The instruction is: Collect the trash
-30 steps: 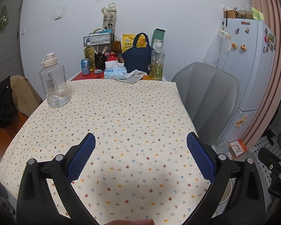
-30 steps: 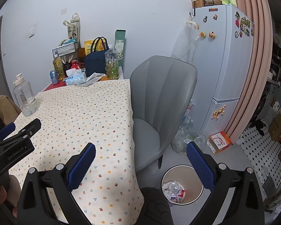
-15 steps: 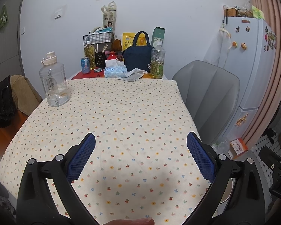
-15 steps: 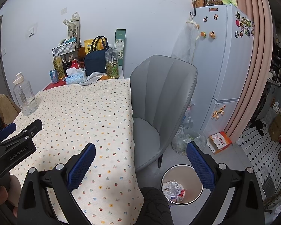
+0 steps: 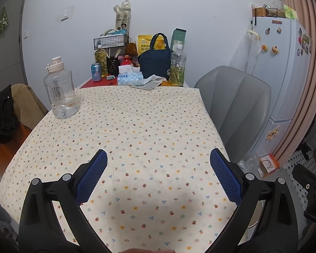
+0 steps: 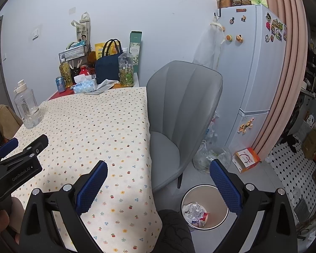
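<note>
A round white trash bin [image 6: 187,194] stands on the floor right of the table, with crumpled wrappers [image 6: 194,211] inside. My right gripper [image 6: 158,166] is open and empty, above the table's right edge and the bin. My left gripper [image 5: 158,156] is open and empty over the flowered tablecloth [image 5: 137,126]; it also shows at the left of the right wrist view [image 6: 21,149]. Crumpled paper [image 5: 151,82] lies at the table's far end beside a tissue box [image 5: 129,79].
A large clear water jug [image 5: 61,92] stands at the table's left. Bottles [image 5: 178,67], a blue can [image 5: 96,71], a navy bag [image 5: 155,63] and a wire basket crowd the far end. A grey chair [image 6: 179,113] sits right of the table, a fridge [image 6: 252,73] behind it.
The left gripper has crept slightly forward over the table. The right gripper has barely moved. Both stay open.
</note>
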Tool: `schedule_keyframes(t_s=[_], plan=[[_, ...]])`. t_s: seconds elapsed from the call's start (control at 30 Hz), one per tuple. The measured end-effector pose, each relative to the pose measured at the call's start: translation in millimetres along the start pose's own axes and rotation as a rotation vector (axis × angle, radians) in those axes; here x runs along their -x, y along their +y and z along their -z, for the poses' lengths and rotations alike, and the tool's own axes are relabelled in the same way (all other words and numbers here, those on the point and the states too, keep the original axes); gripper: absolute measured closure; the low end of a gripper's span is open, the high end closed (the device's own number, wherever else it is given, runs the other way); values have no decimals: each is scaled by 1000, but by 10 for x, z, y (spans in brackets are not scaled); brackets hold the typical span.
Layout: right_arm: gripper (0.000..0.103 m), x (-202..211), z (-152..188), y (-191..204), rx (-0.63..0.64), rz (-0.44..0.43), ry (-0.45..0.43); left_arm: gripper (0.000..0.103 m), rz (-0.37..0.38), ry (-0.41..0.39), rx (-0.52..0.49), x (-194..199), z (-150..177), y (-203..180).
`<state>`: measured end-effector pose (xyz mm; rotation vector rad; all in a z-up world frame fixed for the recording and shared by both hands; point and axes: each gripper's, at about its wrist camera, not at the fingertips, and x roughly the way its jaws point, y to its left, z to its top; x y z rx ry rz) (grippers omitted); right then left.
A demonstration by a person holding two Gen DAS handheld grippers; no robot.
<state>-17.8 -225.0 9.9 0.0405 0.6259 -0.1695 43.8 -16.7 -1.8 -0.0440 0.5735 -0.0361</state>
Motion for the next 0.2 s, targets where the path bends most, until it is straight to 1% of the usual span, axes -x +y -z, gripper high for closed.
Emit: schedule_keyframes(t_s=[0.2], plan=[[8,-9,5,-18,-3,3,0,6,2,3,-3,-9,6,1]])
